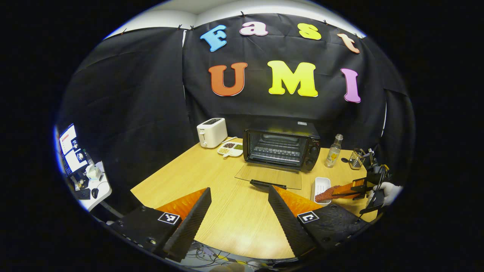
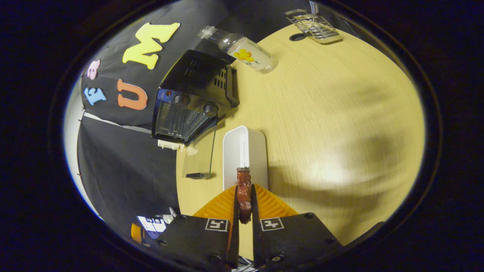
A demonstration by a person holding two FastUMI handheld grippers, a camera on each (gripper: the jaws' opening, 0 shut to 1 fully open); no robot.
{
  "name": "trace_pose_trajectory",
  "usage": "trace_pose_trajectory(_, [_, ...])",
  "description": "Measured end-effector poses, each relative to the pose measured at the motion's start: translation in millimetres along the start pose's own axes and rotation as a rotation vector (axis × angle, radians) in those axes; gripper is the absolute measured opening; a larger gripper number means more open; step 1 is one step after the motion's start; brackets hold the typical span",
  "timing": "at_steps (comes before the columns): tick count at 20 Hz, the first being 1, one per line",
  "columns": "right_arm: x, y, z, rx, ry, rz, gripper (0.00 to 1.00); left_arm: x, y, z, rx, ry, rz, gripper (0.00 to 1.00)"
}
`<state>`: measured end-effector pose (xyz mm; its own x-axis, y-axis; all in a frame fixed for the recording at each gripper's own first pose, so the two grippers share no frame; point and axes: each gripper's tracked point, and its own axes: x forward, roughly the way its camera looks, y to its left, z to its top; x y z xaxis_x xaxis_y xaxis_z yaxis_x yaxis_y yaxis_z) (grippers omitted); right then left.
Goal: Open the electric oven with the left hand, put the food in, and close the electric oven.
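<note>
Wooden table [image 1: 234, 211], oven [image 1: 281, 149] door down, right claw [image 2: 244, 202] gripping food [image 2: 244, 192], left claw [image 1: 238, 211] spread empty.

— What sort of place is this, a kitchen?

— No, a recording booth got up like one. Black cloth [image 1: 124, 94] hangs pinned all round as the wall, with a white wall and ceiling showing above it.

— And the kitchen part?

— One wooden table [image 1: 234, 211] carries a small black oven [image 1: 281, 148] with its glass door down, a white toaster [image 1: 211, 132], a divided dish [image 1: 230, 149] of bits, a bottle [image 1: 334, 152], a wire rack [image 1: 356, 159] and a white tray [image 1: 321, 187].

— Anything that says lab?

— Off to the left a white side desk [image 1: 96, 189] holds a lit screen [image 1: 72, 149] and small gear, and loose cables [image 1: 211, 257] lie under the table's edge.
</note>
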<state>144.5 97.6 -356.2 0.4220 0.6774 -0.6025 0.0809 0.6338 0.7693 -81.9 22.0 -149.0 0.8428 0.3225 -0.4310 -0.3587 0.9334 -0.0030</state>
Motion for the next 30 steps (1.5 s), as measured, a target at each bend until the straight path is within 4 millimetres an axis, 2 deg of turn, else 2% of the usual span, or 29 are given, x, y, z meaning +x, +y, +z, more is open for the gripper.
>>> trace_pose_trajectory(3, [-7.2,8.4,1.6,-0.015,-0.032,0.008,0.16,-4.9,10.8,0.0,0.004,-0.009,0.0,0.97])
trace_pose_trajectory(4, [-12.0,12.7,1.3,-0.022,-0.048,0.01,0.12,-5.7,13.0,0.8,-0.003,-0.016,-0.007,0.97])
trace_pose_trajectory(5, [-15.7,17.8,1.4,-0.027,-0.064,0.008,0.15,-6.2,16.3,0.9,-0.008,-0.026,-0.017,0.97])
trace_pose_trajectory(8, [-30.5,44.2,-4.8,-0.021,-0.133,0.019,0.15,-14.0,29.0,-2.1,-0.008,-0.051,-0.068,0.97])
trace_pose_trajectory(10, [-38.1,65.2,-11.8,-0.012,-0.196,0.027,0.15,-20.7,46.3,-1.4,0.001,-0.069,-0.102,0.97])
trace_pose_trajectory(15, [-36.0,120.7,-34.6,0.072,-0.364,0.06,0.15,-43.1,120.0,-6.8,0.033,-0.101,-0.116,0.97])
trace_pose_trajectory(17, [-23.0,143.6,-37.6,0.129,-0.414,0.089,0.15,-50.7,150.2,-11.9,0.057,-0.1,-0.099,0.97])
trace_pose_trajectory(19, [-6.9,167.4,-38.9,0.165,-0.451,0.118,0.14,-56.9,170.6,-13.8,0.05,-0.097,-0.087,0.97])
trace_pose_trajectory(22, [26.7,190.9,-31.7,0.177,-0.492,0.111,0.14,-61.4,196.1,-18.5,0.036,-0.085,-0.051,0.97])
trace_pose_trajectory(27, [90.6,220.4,11.6,0.24,-0.595,0.133,0.15,-49.1,224.8,-16.5,0.019,-0.041,0.014,0.97])
trace_pose_trajectory(30, [124.8,226.1,47.9,0.294,-0.677,0.137,0.15,-38.4,243.5,-0.4,0.039,-0.03,0.061,0.97])
